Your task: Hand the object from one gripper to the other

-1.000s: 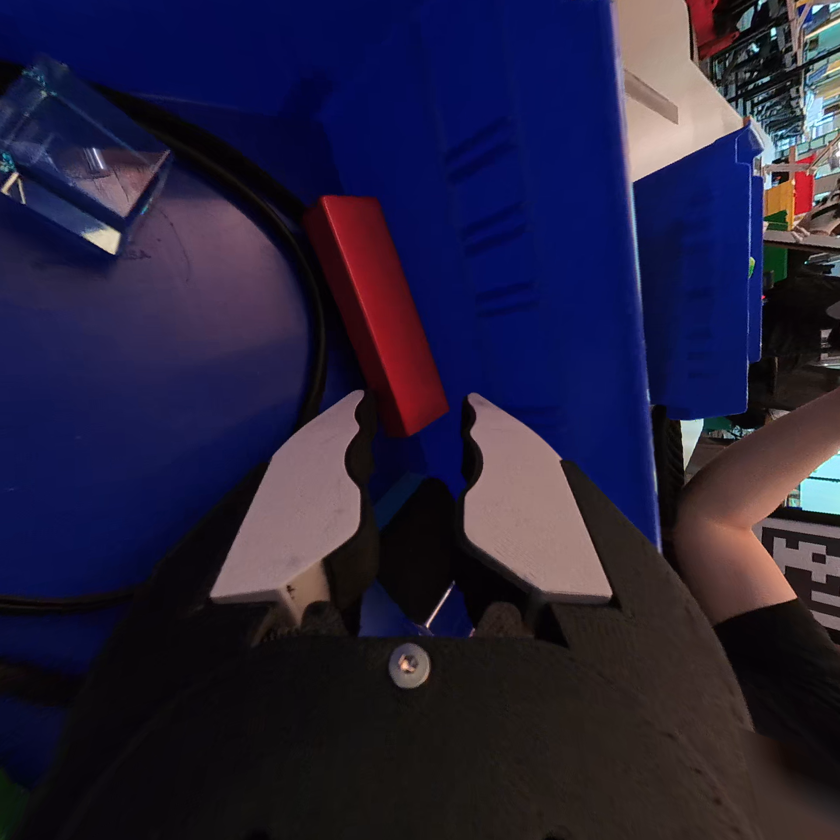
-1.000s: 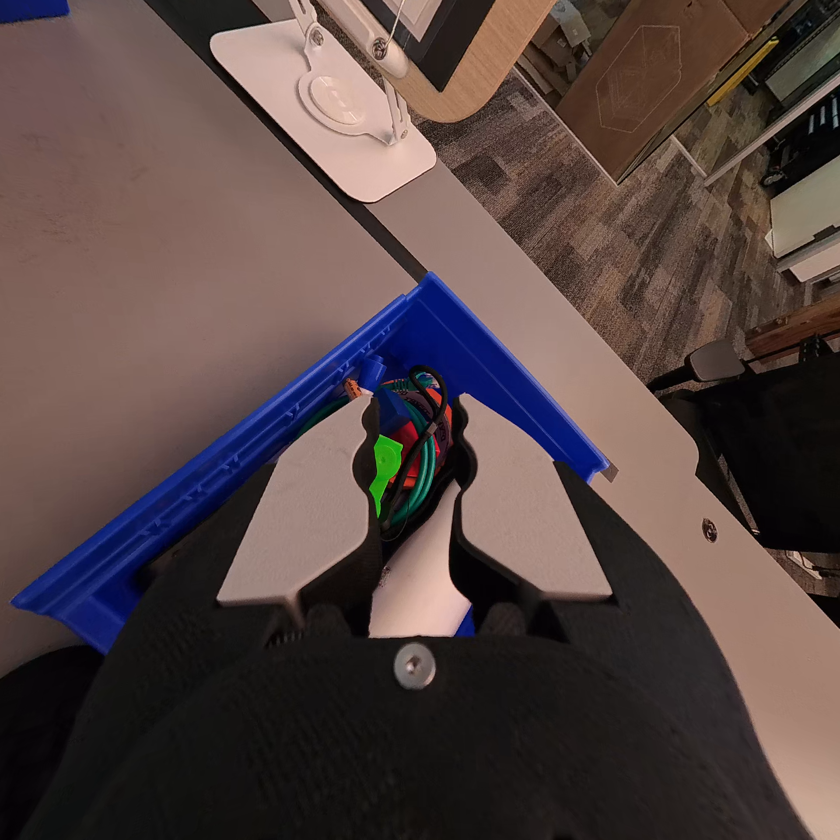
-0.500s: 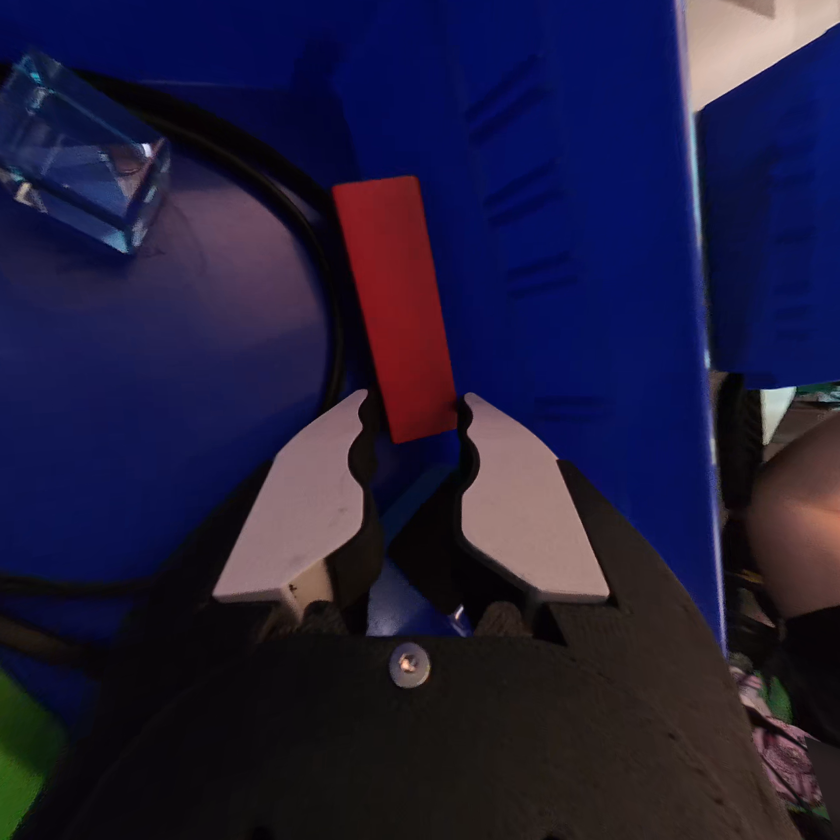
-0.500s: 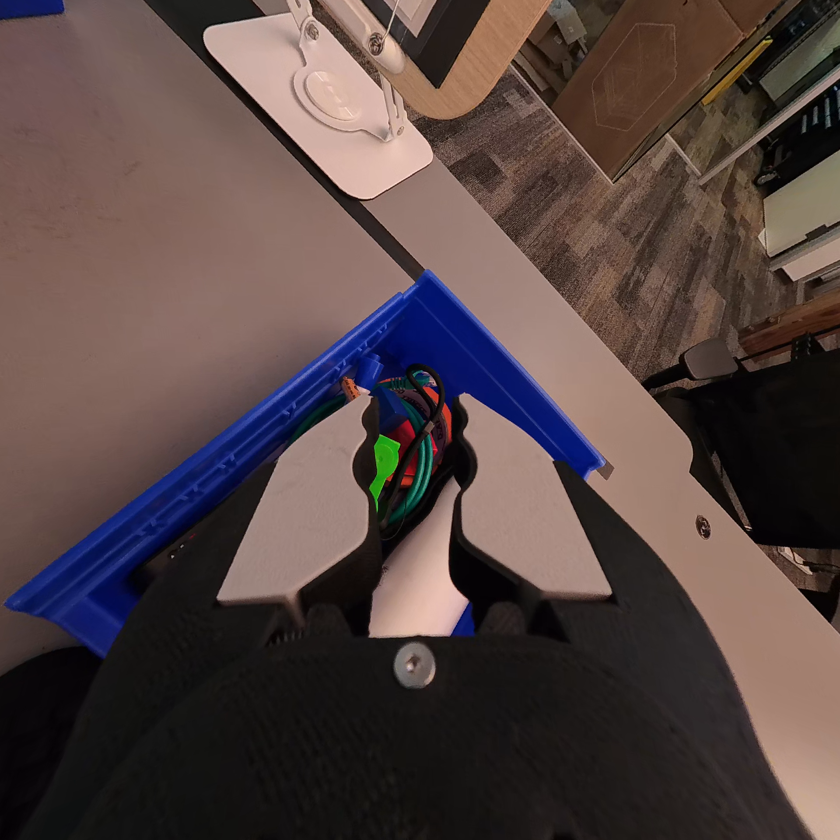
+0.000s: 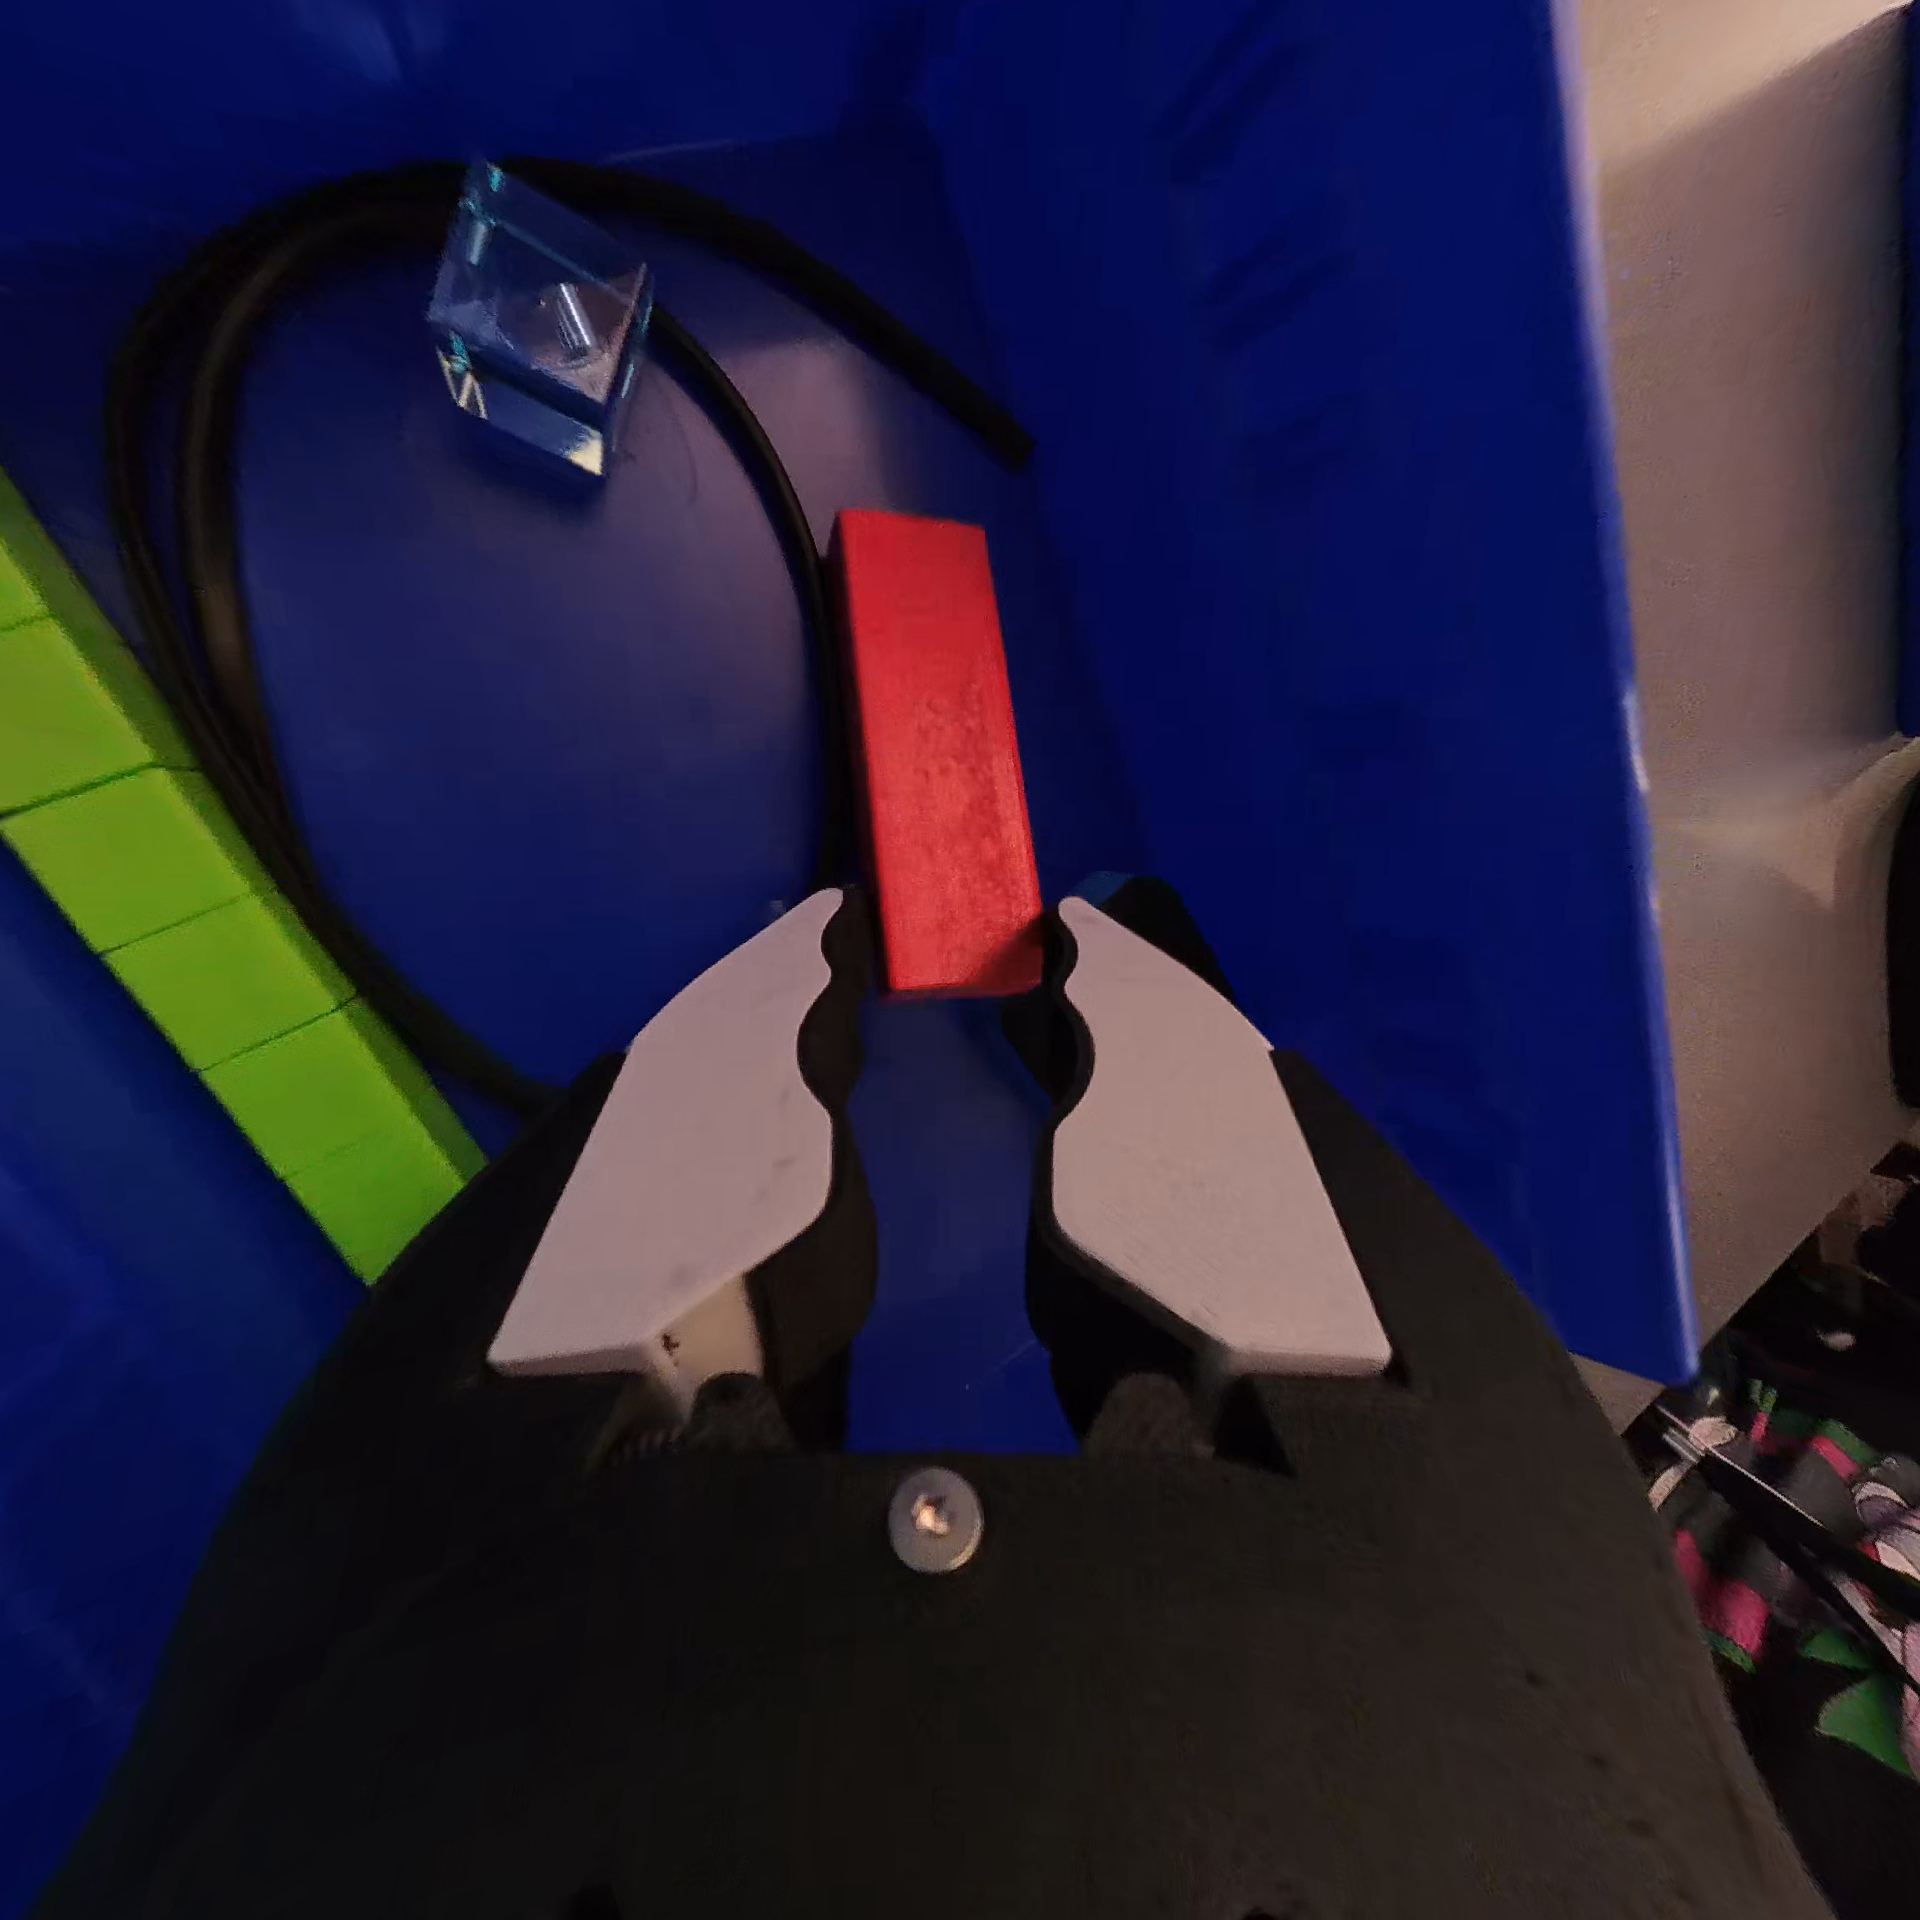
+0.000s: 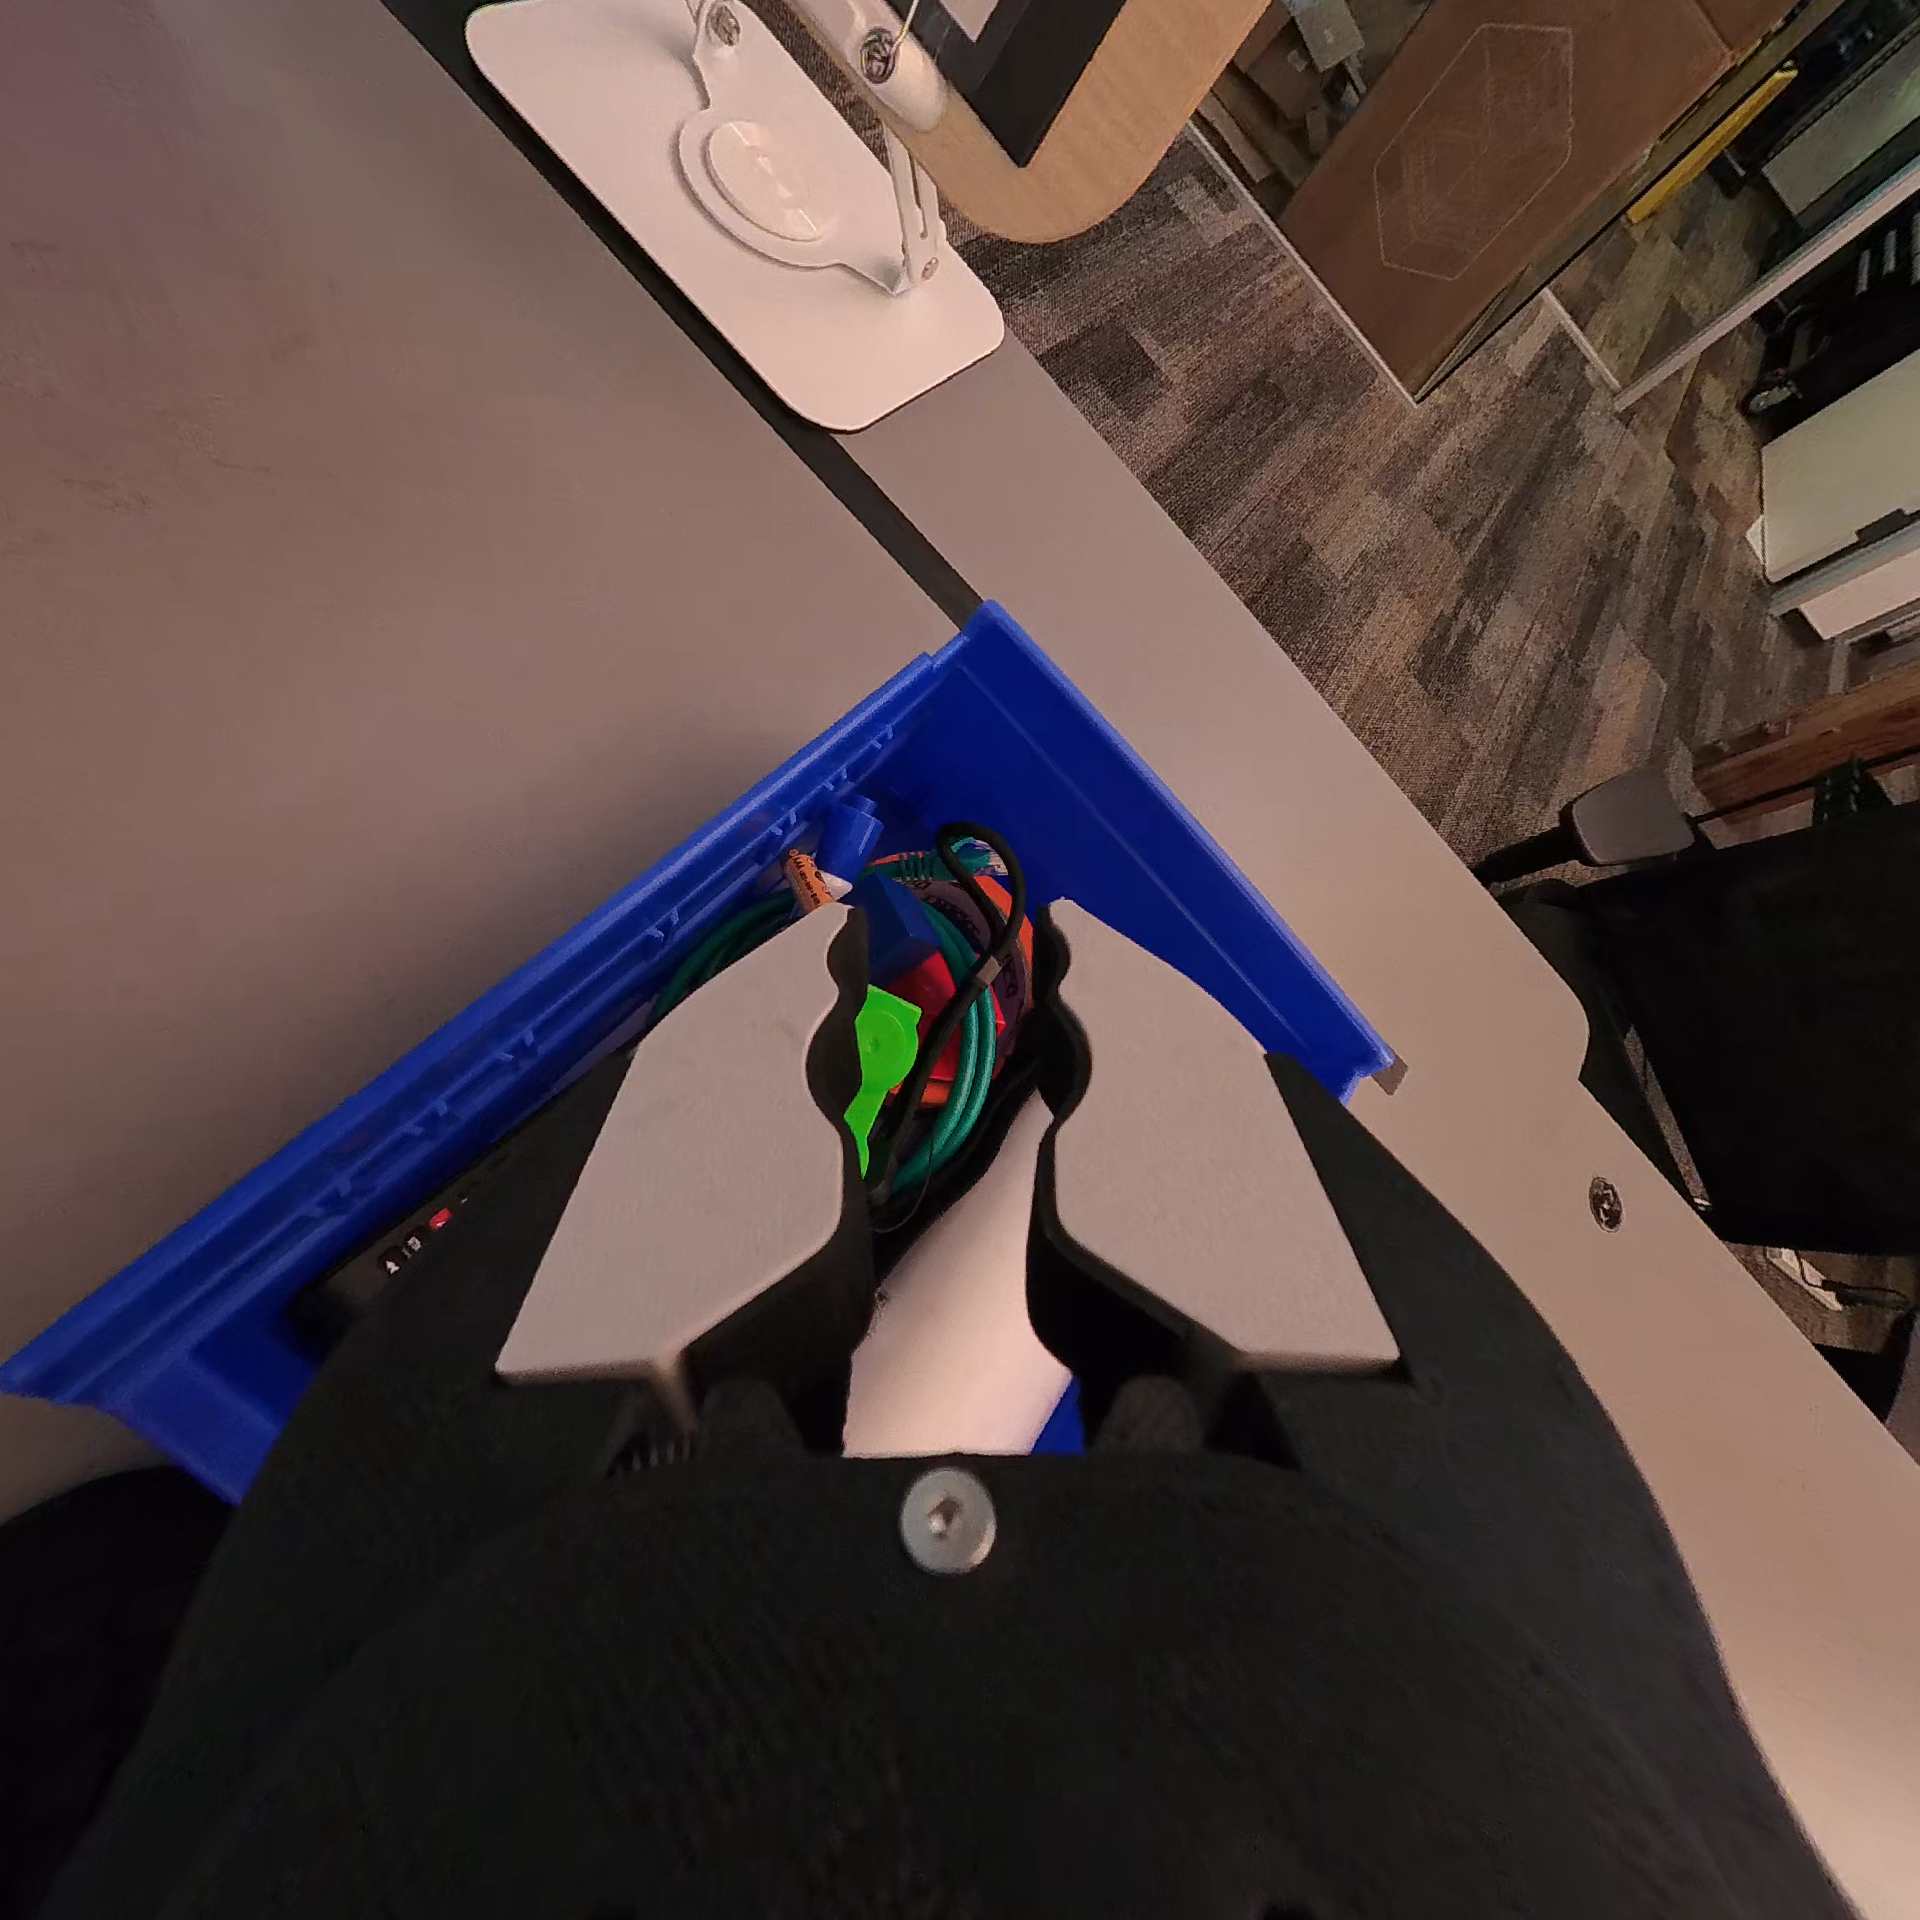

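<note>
In the left wrist view a red rectangular block [image 5: 940, 748] has its near end clamped between my left gripper's [image 5: 951, 925] fingertips, inside a blue bin [image 5: 1299, 520]. The block points away from me, along the fingers. My right gripper [image 6: 945, 925] is open and empty, hovering over a corner of a second blue bin [image 6: 1143, 831] on a grey table [image 6: 364, 520]. Neither gripper shows in the other's view.
The left bin also holds a clear cube [image 5: 540, 322], a looped black cable [image 5: 260, 831] and a lime-green segmented bar [image 5: 208, 914]. The right bin holds a green cable coil [image 6: 971, 1081], a green plastic piece [image 6: 878, 1049] and other small parts. A white stand base [image 6: 748, 208] sits farther off on the table. Some 50 cm of space lies between my two pairs of fingers.
My left gripper closed on the red block's end and drew back, bringing more of the bin floor and the green bar into view. The right gripper barely moved.
</note>
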Action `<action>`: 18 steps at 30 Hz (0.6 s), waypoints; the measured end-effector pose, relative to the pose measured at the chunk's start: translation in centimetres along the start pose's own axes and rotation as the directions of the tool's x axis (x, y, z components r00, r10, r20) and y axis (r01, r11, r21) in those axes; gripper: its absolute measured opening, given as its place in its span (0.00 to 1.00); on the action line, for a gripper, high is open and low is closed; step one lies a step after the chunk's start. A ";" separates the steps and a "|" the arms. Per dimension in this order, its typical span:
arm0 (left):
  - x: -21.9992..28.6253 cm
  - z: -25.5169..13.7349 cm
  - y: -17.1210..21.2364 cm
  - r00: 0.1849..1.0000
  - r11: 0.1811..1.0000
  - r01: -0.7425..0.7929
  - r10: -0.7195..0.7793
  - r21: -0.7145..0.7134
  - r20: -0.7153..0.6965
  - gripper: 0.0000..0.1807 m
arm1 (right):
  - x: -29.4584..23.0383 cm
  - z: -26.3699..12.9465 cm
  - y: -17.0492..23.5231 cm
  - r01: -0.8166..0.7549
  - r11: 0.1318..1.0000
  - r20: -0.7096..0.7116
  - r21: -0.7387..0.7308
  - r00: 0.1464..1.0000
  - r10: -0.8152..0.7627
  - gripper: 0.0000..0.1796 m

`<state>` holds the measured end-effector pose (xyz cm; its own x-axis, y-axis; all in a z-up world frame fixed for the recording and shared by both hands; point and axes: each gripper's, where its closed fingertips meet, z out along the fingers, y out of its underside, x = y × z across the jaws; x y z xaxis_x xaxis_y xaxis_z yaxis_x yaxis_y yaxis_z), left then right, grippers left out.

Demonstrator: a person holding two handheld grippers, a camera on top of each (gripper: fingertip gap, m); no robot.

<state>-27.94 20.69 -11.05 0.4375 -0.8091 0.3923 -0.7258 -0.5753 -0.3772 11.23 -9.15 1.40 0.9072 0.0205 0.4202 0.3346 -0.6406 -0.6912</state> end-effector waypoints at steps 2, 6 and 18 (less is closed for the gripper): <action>0.1 -0.9 -0.1 1.000 1.000 -0.004 0.004 0.018 0.010 0.17 | -0.1 0.1 0.0 0.002 1.000 0.003 -0.003 1.000 -0.002 0.18; 0.6 -2.7 -0.5 0.999 0.998 -0.020 0.018 0.058 0.043 0.17 | -0.4 0.4 -0.1 0.015 1.000 0.009 -0.010 1.000 -0.015 0.18; 2.1 -5.2 -0.3 0.991 0.993 -0.091 0.084 0.072 0.102 0.00 | -1.0 0.8 -0.2 0.039 0.999 0.021 -0.019 0.999 -0.038 0.18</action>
<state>-29.51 19.79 -5.77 0.4272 -0.8624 0.2715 -0.7227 -0.5061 -0.4707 10.47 -8.48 0.66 0.8988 0.0607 0.4341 0.3643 -0.6540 -0.6630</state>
